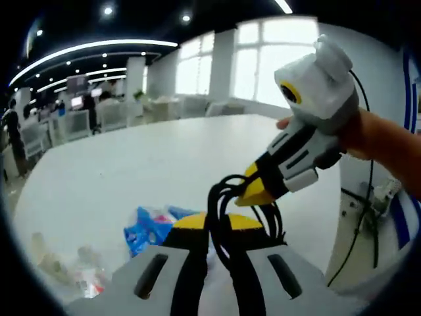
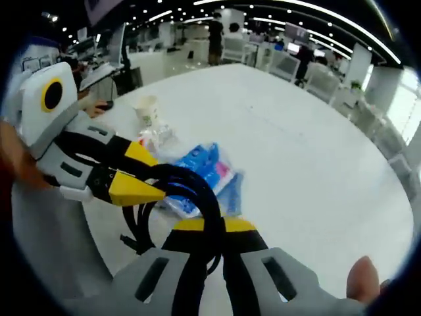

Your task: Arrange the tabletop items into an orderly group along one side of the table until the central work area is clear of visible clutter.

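In the left gripper view the left gripper (image 1: 217,227) had its yellow-tipped jaws drawn together on a bundle of looped black cable (image 1: 227,197), held above the white tabletop (image 1: 164,158); the right gripper (image 1: 260,191) came in from the right, held by a hand (image 1: 368,135), its own yellow tips closed on the same loops. In the right gripper view the right gripper (image 2: 214,227) was likewise clamped on the black cable (image 2: 197,191); the left gripper (image 2: 138,181) entered from the left with its jaws pinched on the cable beside it. Below the grippers on the tabletop (image 2: 296,131) lay a blue plastic packet (image 2: 210,171), and just beyond it some clear crumpled wrapping (image 2: 158,138) and a paper cup (image 2: 148,108) standing upright; a fingertip (image 2: 365,280) showed at the lower right. More clear wrapping (image 1: 79,270) lay at the lower left of the left gripper view, near the blue packet (image 1: 151,227).
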